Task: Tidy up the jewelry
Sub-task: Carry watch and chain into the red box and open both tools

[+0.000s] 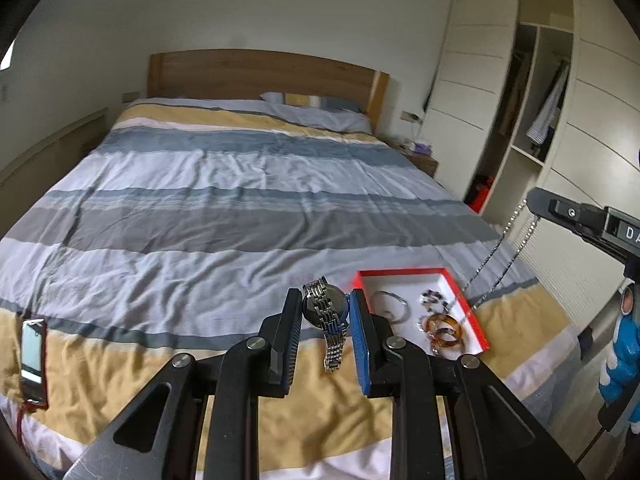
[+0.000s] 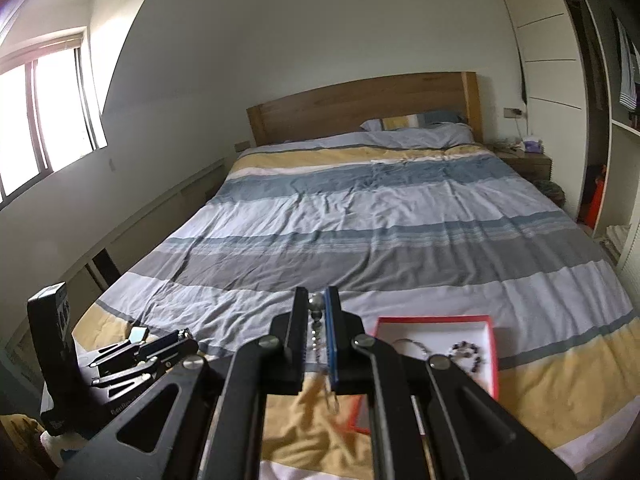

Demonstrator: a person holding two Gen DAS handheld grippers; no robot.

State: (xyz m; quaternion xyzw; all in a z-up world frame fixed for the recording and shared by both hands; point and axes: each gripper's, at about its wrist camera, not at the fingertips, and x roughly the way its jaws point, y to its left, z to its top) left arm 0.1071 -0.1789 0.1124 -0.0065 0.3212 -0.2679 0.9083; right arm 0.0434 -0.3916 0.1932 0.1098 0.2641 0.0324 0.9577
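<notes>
My left gripper (image 1: 325,300) is shut on a silver metal-band watch (image 1: 329,322), which hangs between the pads above the striped duvet. Just to its right lies a red-rimmed white box (image 1: 400,272) holding a silver bangle (image 1: 394,306), a dark bead bracelet (image 1: 434,300) and amber rings (image 1: 444,330). My right gripper (image 2: 316,296) is shut on a silver bead-and-chain necklace (image 2: 317,322), raised over the bed near the box (image 2: 432,319). In the left wrist view the right gripper (image 1: 536,200) shows at the right edge with the chain (image 1: 502,250) dangling from it.
A phone in a red case (image 1: 32,362) lies on the duvet at the left. The bed (image 1: 240,208) stretches ahead to a wooden headboard (image 1: 260,72). A nightstand (image 2: 528,162) and an open wardrobe (image 1: 532,92) stand on the right. A window (image 2: 44,116) is at the left.
</notes>
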